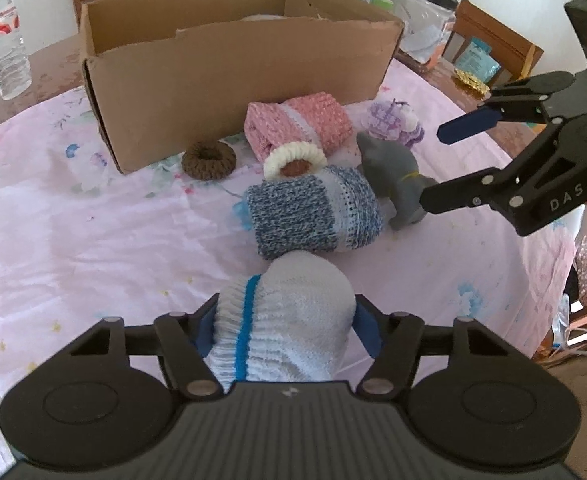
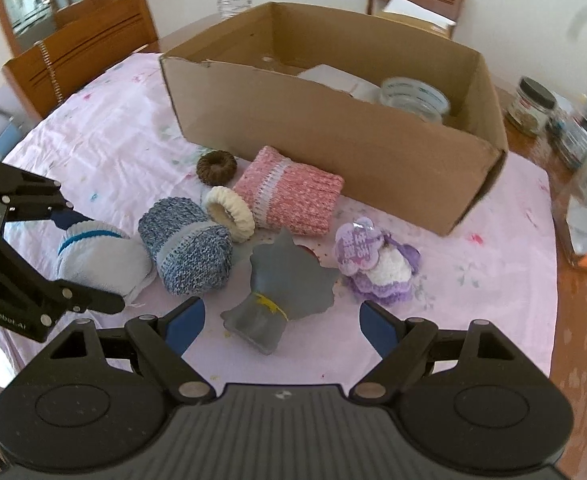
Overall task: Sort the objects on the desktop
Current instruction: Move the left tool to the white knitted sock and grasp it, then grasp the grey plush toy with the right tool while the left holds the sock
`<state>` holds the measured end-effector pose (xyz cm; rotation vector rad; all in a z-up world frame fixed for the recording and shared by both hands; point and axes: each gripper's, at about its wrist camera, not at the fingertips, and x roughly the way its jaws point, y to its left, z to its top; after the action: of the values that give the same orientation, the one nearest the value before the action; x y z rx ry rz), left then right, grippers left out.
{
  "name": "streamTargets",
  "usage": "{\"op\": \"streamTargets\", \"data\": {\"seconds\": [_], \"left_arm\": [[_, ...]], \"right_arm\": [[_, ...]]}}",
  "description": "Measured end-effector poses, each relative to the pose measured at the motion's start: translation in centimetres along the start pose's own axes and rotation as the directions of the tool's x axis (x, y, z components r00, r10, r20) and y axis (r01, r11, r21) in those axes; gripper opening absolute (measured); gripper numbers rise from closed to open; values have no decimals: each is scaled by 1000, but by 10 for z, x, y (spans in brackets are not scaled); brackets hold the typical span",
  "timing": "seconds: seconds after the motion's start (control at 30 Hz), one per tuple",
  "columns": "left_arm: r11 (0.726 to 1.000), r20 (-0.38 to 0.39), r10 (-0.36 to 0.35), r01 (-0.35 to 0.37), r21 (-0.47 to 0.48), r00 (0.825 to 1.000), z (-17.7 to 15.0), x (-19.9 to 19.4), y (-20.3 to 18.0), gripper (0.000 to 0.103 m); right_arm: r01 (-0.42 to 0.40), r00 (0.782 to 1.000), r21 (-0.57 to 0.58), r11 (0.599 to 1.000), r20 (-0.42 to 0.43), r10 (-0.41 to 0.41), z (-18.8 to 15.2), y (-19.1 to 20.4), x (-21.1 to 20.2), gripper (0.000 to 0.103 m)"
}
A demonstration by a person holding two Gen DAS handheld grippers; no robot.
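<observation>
My left gripper (image 1: 285,326) is closed around a white knitted roll with a blue stripe (image 1: 285,320), which rests on the pink cloth; it also shows in the right wrist view (image 2: 97,254). Beyond it lie a blue-and-white knitted roll (image 1: 313,216), a cream ring (image 1: 295,158), a pink knitted roll (image 1: 297,124), a brown ring (image 1: 209,159), a grey rubber glove (image 1: 397,176) and a purple crochet piece (image 1: 393,122). My right gripper (image 2: 281,326) is open, its jaws on either side of the grey glove (image 2: 285,280), just above the cloth.
An open cardboard box (image 2: 333,128) stands behind the items, holding a tape roll (image 2: 415,98) and white paper. A water bottle (image 1: 3,36) stands far left. Jars (image 2: 533,106) and clutter sit at the table's right edge. Wooden chairs (image 2: 81,46) surround the table.
</observation>
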<state>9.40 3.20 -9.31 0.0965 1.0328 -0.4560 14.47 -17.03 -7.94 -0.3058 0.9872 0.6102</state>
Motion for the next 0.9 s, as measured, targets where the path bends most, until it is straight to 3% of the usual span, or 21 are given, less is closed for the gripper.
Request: {"op": "streamTargets", "data": {"seconds": [0.4, 0.7, 0.77, 0.9], "left_arm": [[996, 24, 37, -35, -79, 999, -3, -15, -4, 66], [990, 25, 71, -68, -123, 997, -8, -23, -5, 66], [989, 24, 76, -72, -125, 997, -9, -24, -6, 66], [989, 26, 83, -79, -126, 996, -10, -25, -7, 66]], "right_arm": [[-121, 993, -224, 967, -20, 120, 22, 0, 13, 88], [-226, 973, -293, 929, -116, 200, 31, -1, 39, 89], [-238, 970, -316, 919, -135, 205, 28, 2, 40, 95], [-235, 969, -388, 891, -159, 186, 17, 8, 36, 97]]}}
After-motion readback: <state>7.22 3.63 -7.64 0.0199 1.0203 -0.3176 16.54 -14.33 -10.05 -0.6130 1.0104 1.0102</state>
